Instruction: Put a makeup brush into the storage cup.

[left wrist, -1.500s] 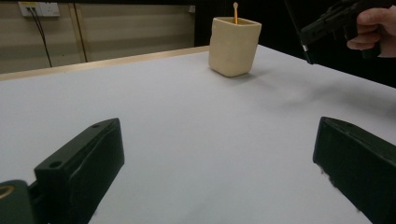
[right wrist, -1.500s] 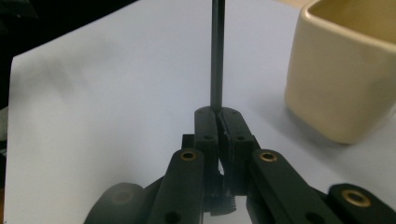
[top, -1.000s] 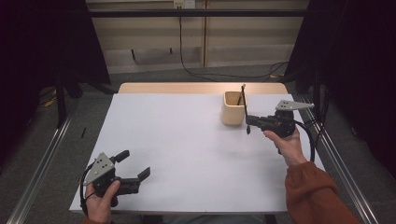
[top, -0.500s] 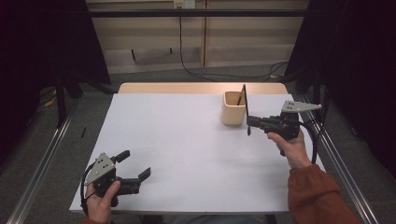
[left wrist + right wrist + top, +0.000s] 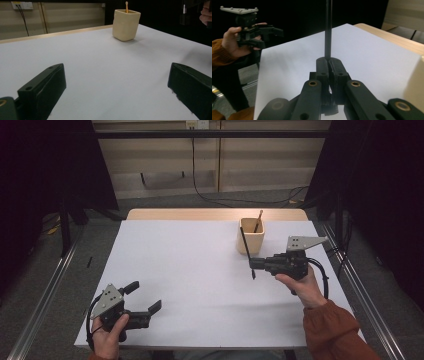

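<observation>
1. Jaws are seen spread wide and empty on the left gripper (image 5: 142,306), held low at the near left corner of the white table (image 5: 190,285) and well apart from the work.

2. Farther in, at the right, the right gripper (image 5: 256,264) is pressed together on a thin black stick (image 5: 247,251), which is pinched near its lower end; in the right gripper view the stick (image 5: 328,30) is seen rising straight out from between the closed jaws.

3. From the high view, the stick is shown tilted, its upper end lying against or just in front of the near face of the beige cup (image 5: 250,236) (whether it touches the cup cannot be told), its lower tip hanging just below the jaws, above the table.

4. The step in hand is judged to be the carrying of the stick to the cup; the next move would call for the stick to be lifted above the rim, stood more upright and lowered inside before the jaws are parted.

5. At the far right of the table, the cup is seen upright, with one light wooden stick (image 5: 258,220) already inside it and leaning out over the rim; in the left gripper view its rounded tip (image 5: 126,3) is shown just above the cup (image 5: 125,25).
</observation>
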A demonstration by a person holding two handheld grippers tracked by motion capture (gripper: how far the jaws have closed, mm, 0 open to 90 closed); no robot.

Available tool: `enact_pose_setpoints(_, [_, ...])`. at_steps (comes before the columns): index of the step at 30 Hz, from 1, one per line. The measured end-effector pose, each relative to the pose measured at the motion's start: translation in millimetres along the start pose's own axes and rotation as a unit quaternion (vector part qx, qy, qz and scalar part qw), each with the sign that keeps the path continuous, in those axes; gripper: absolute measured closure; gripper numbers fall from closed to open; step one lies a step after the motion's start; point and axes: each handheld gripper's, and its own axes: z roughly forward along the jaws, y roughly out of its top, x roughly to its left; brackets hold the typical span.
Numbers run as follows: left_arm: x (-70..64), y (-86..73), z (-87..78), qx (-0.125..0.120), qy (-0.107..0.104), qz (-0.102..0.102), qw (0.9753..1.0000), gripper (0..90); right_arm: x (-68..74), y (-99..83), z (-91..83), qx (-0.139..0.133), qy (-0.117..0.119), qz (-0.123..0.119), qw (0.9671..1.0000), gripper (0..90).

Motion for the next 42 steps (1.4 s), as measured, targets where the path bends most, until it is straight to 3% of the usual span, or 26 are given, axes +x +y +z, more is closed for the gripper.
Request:
enact_pose_setpoints(10, [0.8,0.0,-0.2,0.001,0.005,-0.002,1.0000,1.7,6.1,2.3,25.2,0.036,0.046,-0.010,0.9982,86.5])
enact_pose_setpoints(16, [1.2,-0.3,-0.6,0.001,0.005,-0.004,1.0000,1.6,12.9,6.7,37.3,0.073,0.081,-0.028,0.9937,86.5])
enact_pose_setpoints(24, [0.9,-0.1,0.5,0.002,0.004,-0.002,1.0000,1.6,13.3,10.6,38.3,0.137,0.081,-0.043,0.9863,86.5])
enact_pose_setpoints(30, [0.7,-0.2,0.7,0.003,0.004,-0.002,1.0000,1.6,9.1,17.2,42.7,0.186,0.058,-0.063,0.9788,86.5])
enact_pose_setpoints(33, [0.9,-0.3,0.7,0.003,0.002,-0.002,1.0000,1.6,8.6,20.9,46.3,0.214,0.054,-0.070,0.9729,86.5])
enact_pose_setpoints(35, [1.1,-0.2,0.5,0.002,0.002,-0.002,1.0000,1.6,10.1,23.4,50.3,0.241,0.050,-0.077,0.9661,86.5])
enact_pose_setpoints(39, [1.0,-0.2,0.4,0.003,0.001,-0.002,1.0000,1.6,12.7,27.4,58.3,0.276,0.048,-0.084,0.9562,86.5])
enact_pose_setpoints(42, [1.0,-0.3,0.4,0.001,0.001,-0.002,1.0000,1.6,14.1,27.3,64.5,0.309,0.054,-0.089,0.9454,86.4])
